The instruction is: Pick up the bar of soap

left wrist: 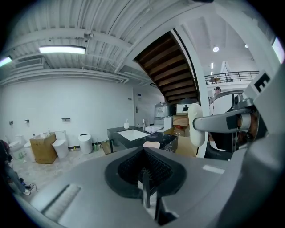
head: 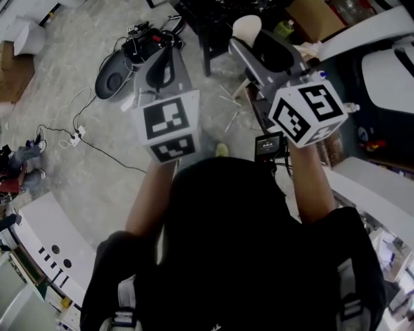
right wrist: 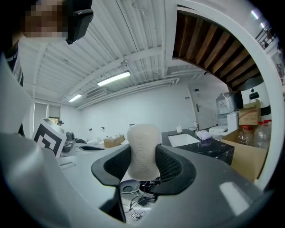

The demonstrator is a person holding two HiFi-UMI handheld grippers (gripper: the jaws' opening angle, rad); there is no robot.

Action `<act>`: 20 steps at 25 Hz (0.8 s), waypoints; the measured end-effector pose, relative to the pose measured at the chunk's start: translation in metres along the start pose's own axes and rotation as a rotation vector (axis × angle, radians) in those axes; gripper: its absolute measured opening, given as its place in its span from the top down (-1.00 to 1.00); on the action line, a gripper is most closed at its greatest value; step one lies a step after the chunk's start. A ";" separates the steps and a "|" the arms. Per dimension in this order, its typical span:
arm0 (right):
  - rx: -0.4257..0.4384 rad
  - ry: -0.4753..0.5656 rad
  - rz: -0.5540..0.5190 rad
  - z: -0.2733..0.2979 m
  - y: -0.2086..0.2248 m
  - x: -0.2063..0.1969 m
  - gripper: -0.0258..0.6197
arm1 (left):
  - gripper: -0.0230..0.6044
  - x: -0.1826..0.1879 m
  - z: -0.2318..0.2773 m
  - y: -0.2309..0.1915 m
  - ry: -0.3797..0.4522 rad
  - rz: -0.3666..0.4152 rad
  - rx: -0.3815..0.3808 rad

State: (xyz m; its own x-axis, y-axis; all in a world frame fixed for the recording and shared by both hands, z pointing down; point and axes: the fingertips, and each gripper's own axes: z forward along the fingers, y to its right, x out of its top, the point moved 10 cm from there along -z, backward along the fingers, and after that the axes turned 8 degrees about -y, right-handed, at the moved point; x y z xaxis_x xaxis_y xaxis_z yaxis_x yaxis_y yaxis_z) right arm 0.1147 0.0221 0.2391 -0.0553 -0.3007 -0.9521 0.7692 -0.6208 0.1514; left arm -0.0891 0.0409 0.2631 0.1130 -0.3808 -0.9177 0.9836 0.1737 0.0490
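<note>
Right tool [right wrist: 143, 167] clamps the bar of soap [right wrist: 143, 142]; left tool [left wrist: 144, 169] closed, empty; cables [head: 97, 147] cross the floor [head: 84, 39]

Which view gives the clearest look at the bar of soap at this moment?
The right gripper view: the bar of soap stands upright, large and centred, clamped between the pads of the right gripper. The head view shows only its pale rounded end; the left gripper view shows it small, at the side.

Bare floor [head: 77, 45] open ahead-left of left gripper [head: 162, 58]. Cables [head: 103, 150] and power strip [head: 76, 137] litter floor left. Dark furniture [head: 210, 32] dead ahead. Cardboard box [head: 315, 16] and white curved panel [head: 362, 29] crowd right gripper [head: 255, 42].
</note>
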 end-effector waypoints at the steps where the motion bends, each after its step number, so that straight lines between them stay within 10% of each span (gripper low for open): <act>1: 0.003 -0.002 -0.004 -0.004 -0.003 -0.004 0.32 | 0.94 -0.004 -0.007 0.002 0.004 -0.003 0.007; 20: 0.019 0.021 -0.012 -0.034 -0.024 -0.015 0.32 | 0.94 -0.014 -0.054 0.011 0.028 -0.012 0.053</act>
State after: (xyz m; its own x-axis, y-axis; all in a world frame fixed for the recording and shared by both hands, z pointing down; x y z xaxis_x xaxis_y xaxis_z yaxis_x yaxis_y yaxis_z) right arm 0.1186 0.0662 0.2407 -0.0510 -0.2780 -0.9592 0.7564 -0.6380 0.1447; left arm -0.0873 0.0974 0.2553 0.0978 -0.3572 -0.9289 0.9910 0.1205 0.0580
